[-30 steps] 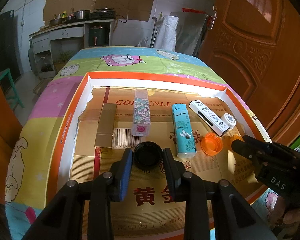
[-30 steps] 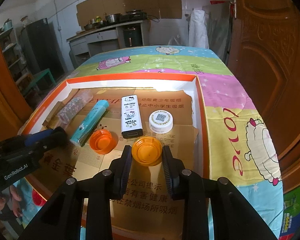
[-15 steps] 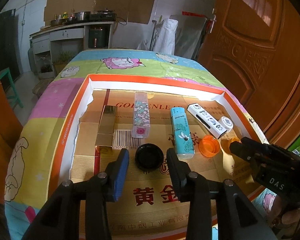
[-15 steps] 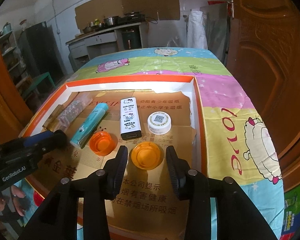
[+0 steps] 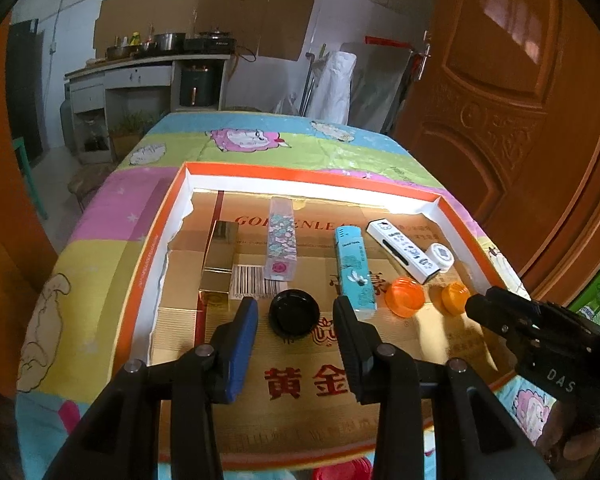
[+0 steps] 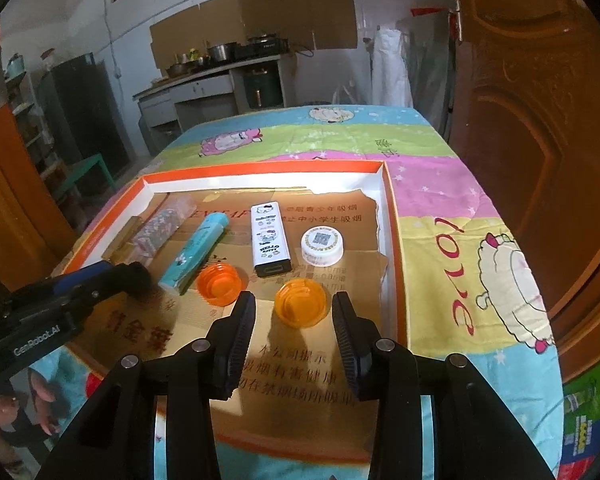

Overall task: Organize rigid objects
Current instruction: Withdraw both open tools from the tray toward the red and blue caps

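A shallow orange-rimmed box (image 5: pixel 300 171) lined with cardboard holds the objects. In the left wrist view a black round lid (image 5: pixel 294 312) lies on the cardboard between my left gripper's (image 5: pixel 295 307) fingers, which stand open with gaps on both sides. In the right wrist view an orange lid (image 6: pixel 300 306) lies between the open fingers of my right gripper (image 6: pixel 294 304), untouched. A second orange lid (image 6: pixel 219 282) lies to its left. Behind, in a row, lie a gold box (image 5: pixel 219 258), a floral clear box (image 5: pixel 281 246), a teal box (image 5: pixel 354 266), a white cartoon box (image 6: pixel 269 240) and a white round lid (image 6: pixel 322 244).
The box sits on a colourful cartoon cloth (image 6: pixel 460 216) over a table. A wooden door (image 5: pixel 520 92) stands close on the right. A kitchen counter (image 5: pixel 148 68) with pots is at the back. A red lid (image 5: pixel 340 472) peeks below the box's near edge.
Both grippers have opened: the left fingers have drawn away from the black lid and the right fingers from the orange lid. Both lids stay on the cardboard.
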